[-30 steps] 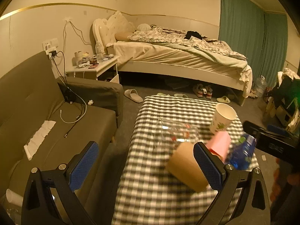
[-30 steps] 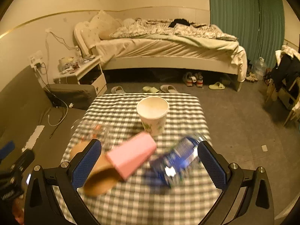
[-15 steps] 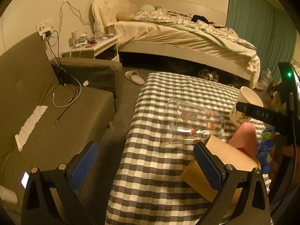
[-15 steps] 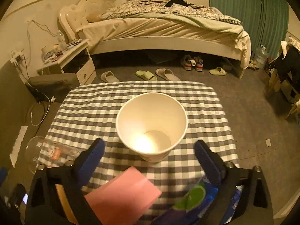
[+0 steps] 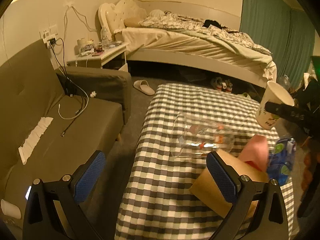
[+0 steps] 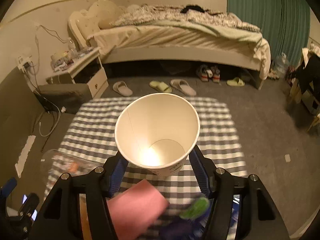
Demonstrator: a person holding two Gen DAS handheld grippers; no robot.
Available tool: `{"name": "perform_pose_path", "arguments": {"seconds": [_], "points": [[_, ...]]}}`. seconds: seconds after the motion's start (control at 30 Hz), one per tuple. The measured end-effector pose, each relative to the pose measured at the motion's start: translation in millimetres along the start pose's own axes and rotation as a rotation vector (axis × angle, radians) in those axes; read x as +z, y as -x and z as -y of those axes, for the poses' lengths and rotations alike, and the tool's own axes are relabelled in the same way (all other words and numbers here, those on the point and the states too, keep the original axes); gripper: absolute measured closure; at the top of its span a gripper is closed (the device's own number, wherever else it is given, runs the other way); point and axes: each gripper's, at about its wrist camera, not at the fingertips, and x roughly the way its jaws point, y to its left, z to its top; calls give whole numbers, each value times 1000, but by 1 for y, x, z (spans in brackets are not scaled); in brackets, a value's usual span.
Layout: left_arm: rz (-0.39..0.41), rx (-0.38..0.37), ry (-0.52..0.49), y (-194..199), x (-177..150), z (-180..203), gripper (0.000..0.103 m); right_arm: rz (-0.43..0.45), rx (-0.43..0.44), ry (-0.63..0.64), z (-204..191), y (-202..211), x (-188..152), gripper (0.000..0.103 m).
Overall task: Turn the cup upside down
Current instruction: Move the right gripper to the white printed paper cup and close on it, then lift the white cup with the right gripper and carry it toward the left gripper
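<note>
A white paper cup [image 6: 158, 132] with a green print stands mouth up, held off the checked table [image 6: 94, 124]. My right gripper [image 6: 158, 168] is shut on its lower wall, one blue pad on each side. In the left wrist view the cup [image 5: 274, 106] is at the right edge, lifted and tilted, with the right gripper's black finger across it. My left gripper [image 5: 156, 176] is open and empty, hanging over the table's near left edge.
A clear glass [image 5: 202, 138] lies on its side mid-table. A brown cup [image 5: 220, 188], a pink cup [image 5: 256, 152] and a blue bottle [image 5: 282, 160] lie near the front right. A grey sofa [image 5: 50, 130] stands left, a bed [image 5: 190, 40] behind.
My right gripper moved forward around the white cup, closed on it and lifted it. My left gripper drew back and left a little.
</note>
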Motion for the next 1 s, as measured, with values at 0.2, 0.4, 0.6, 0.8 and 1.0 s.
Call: {"name": "perform_pose_path", "arguments": {"seconds": [0.2,0.4,0.6,0.8,1.0], "points": [[75,-4,-21,59,6,3,0,43,9,29,-2,91,1,42],[104,-7,-39,118,-15,-3,0,25,-2,74,-9,188,-38,42],[78,-22,-33,150,-56,-18,0,-61,0,102,-24,243,-109,42],[75,6,-78,160,-90,-27,0,-200,22,147,-47,243,-183,42],[46,-12,-65,147,-103,-38,0,-301,58,132,-53,214,-210,42]]}}
